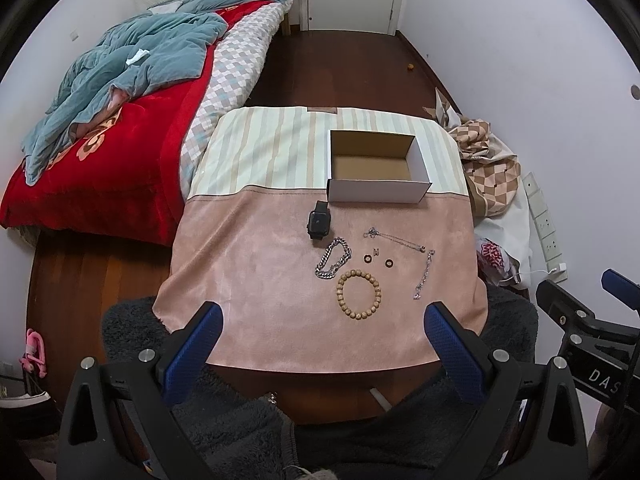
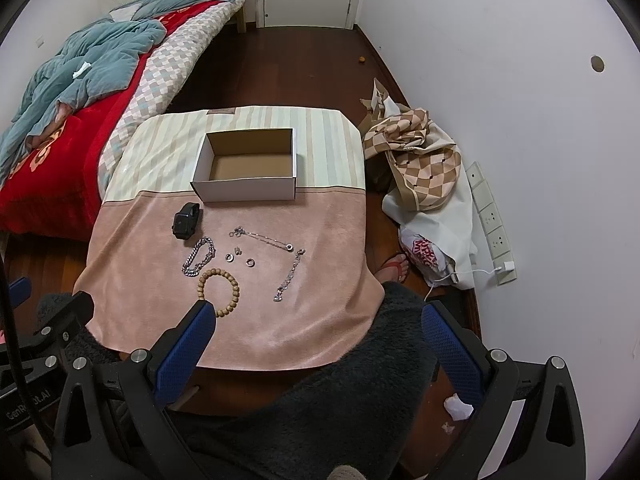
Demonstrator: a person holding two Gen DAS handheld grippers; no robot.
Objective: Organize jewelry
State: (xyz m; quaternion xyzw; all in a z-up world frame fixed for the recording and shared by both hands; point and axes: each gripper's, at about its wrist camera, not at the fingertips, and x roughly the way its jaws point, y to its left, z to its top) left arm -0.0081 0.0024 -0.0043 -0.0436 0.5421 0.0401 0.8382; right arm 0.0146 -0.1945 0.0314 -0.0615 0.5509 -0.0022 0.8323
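An open cardboard box (image 1: 376,190) (image 2: 248,190), empty inside, stands on the cloth-covered table (image 1: 256,288) (image 2: 320,300). In front of it lie a black smartwatch (image 1: 319,224) (image 2: 185,222), a thick silver chain bracelet (image 1: 333,263) (image 2: 199,258), a wooden bead bracelet (image 1: 359,295) (image 2: 219,291), a thin silver chain (image 1: 394,238) (image 2: 262,237), another silver bracelet (image 1: 424,275) (image 2: 289,276) and small rings (image 1: 367,258) (image 2: 250,263). My left gripper (image 1: 326,312) is open and empty above the table's near edge. My right gripper (image 2: 318,316) is open and empty, also near that edge.
A bed with a red blanket (image 1: 100,168) and teal quilt (image 1: 132,68) stands left of the table. Checked cloth and bags (image 2: 420,164) lie on the floor to the right, by a power strip (image 2: 492,220). A dark fuzzy garment (image 2: 340,400) is below the table edge.
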